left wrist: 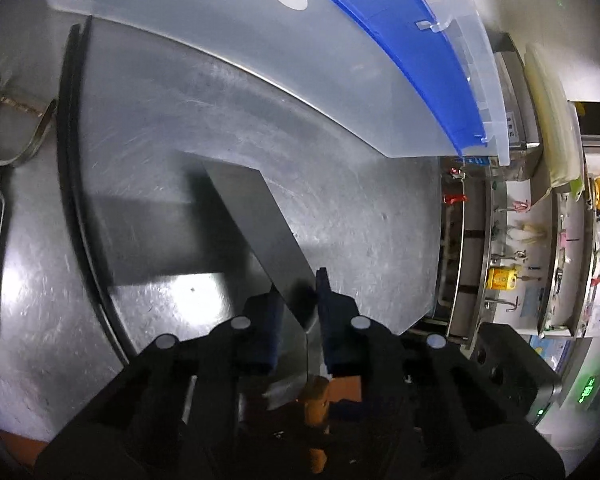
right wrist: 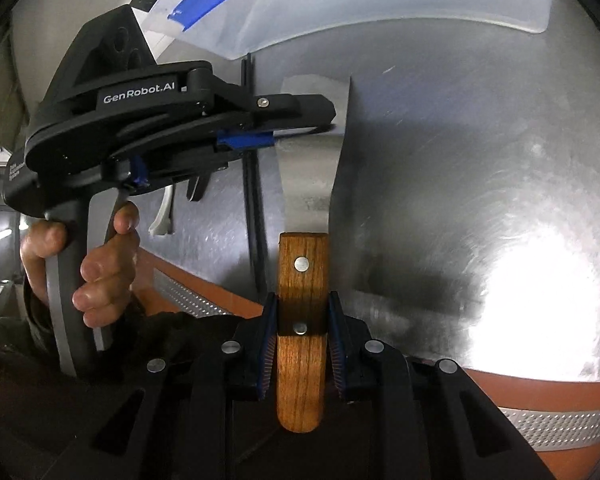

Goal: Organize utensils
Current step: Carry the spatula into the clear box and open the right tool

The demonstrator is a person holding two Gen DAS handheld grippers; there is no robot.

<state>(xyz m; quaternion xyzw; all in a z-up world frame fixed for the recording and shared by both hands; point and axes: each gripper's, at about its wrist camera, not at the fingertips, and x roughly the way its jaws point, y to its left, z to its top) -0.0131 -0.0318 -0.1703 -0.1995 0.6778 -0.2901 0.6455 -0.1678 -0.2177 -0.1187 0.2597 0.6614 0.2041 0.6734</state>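
wood-handled scraper (right wrist: 302,320) is sitting between your right gripper (right wrist: 302,344) pads, which you are clamping on its handle, blade pointing ahead over the steel counter (right wrist: 480,184). your left gripper (left wrist: 296,320) is pinching the blade's edge from the side. translucent bin (right wrist: 340,8) is standing beyond both.

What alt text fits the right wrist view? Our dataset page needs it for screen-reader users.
The right gripper clamps a scraper's wooden handle above a steel table, while the left gripper pinches its metal blade. A translucent bin sits behind.
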